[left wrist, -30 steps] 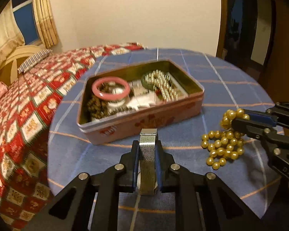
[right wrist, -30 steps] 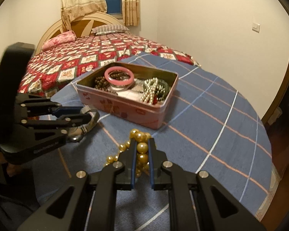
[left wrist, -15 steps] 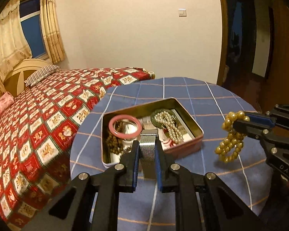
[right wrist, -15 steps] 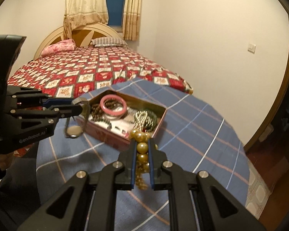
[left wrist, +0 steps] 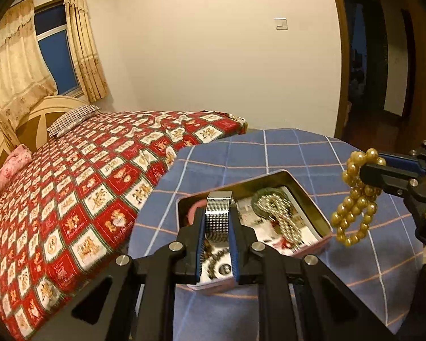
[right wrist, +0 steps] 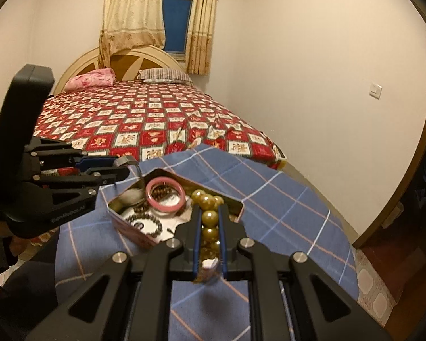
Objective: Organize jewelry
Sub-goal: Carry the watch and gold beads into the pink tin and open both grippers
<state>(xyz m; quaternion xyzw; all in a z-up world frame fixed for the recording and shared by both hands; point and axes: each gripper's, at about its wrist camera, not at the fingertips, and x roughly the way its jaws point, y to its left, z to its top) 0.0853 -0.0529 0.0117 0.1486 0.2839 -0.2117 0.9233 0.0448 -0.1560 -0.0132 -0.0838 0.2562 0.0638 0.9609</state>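
Two pieces of jewelry hang in your grippers, both clear of the table. Your left gripper point(left wrist: 218, 221) has its fingers clamped on a silver mesh watch band point(left wrist: 217, 217), which stands upright between the blue pads with its folded metal end on top. Your right gripper point(right wrist: 210, 221) is closed on a gold bead necklace point(left wrist: 355, 199); the round, glossy beads sit stacked between its fingers, and in the left wrist view the rest of the strand dangles below them in loose loops, in the air to the right of the tin.

Below both grippers sits an open pink tin box point(left wrist: 315, 207) with a gold-coloured inner wall. Inside it lie a pink bangle point(right wrist: 164, 196), a dark brown bead bracelet point(right wrist: 146, 221), a coiled string of pale pearl-like beads point(left wrist: 281, 216) and some white paper or card; smaller items are too blurred to name.

That tin rests on a round table under a blue plaid tablecloth point(left wrist: 284, 153) with white and orange lines. Beyond it stands a bed with a red patchwork bedspread point(right wrist: 144, 125), a pink pillow point(right wrist: 91, 81), a striped pillow point(right wrist: 164, 74) and an arched headboard. Cream curtains point(right wrist: 130, 14) frame a dark window, and a light switch point(left wrist: 281, 24) sits on the plain wall.
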